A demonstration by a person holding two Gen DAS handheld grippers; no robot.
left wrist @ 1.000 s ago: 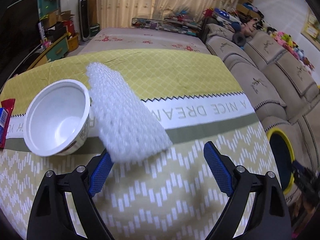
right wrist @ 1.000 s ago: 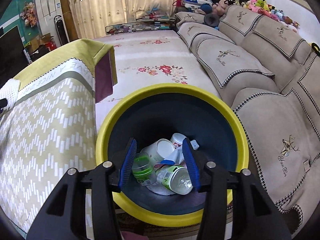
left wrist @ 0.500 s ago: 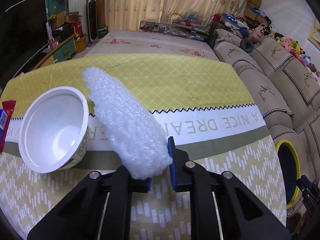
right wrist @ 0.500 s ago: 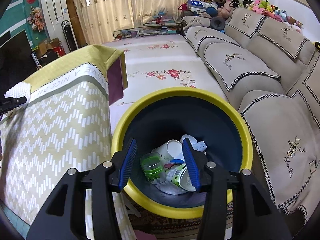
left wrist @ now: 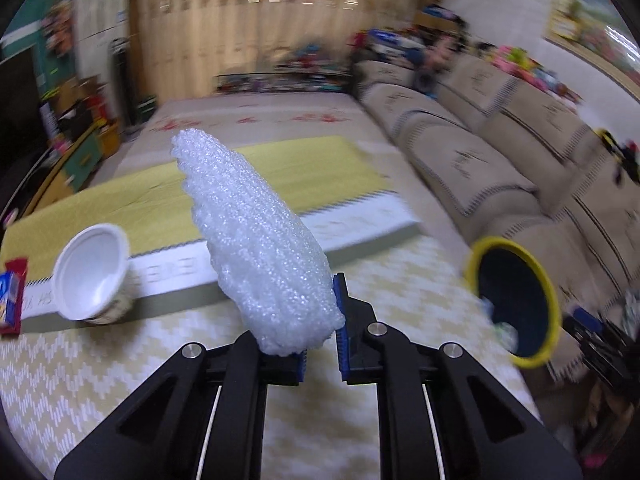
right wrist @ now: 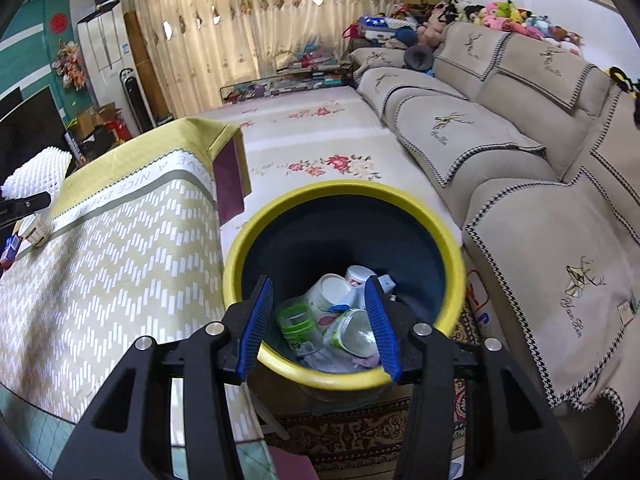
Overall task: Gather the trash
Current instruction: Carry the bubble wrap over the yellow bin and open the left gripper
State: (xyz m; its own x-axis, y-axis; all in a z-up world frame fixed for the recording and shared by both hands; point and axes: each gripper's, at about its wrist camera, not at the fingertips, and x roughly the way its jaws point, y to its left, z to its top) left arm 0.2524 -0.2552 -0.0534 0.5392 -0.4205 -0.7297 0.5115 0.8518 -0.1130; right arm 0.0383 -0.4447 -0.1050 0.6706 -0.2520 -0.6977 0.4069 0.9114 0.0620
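Left hand-held gripper (left wrist: 320, 332) clamped on bubble wrap (left wrist: 256, 240) raised above bench (left wrist: 120, 368), right hand-held gripper (right wrist: 320, 320) spread apart, empty, over yellow-rimmed bin (right wrist: 452, 248) holding trash.

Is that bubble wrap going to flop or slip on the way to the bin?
The bubble wrap, clamped in the left gripper, sticks up without drooping, so likely light and springy. Only its end is pinched; slipping seems possible.

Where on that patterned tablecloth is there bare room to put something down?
The zigzag tablecloth is bare from the white cup to the edge nearest the yellow-rimmed bin. The far left is crowded: cup and red snack wrapper. The bin holds trash.
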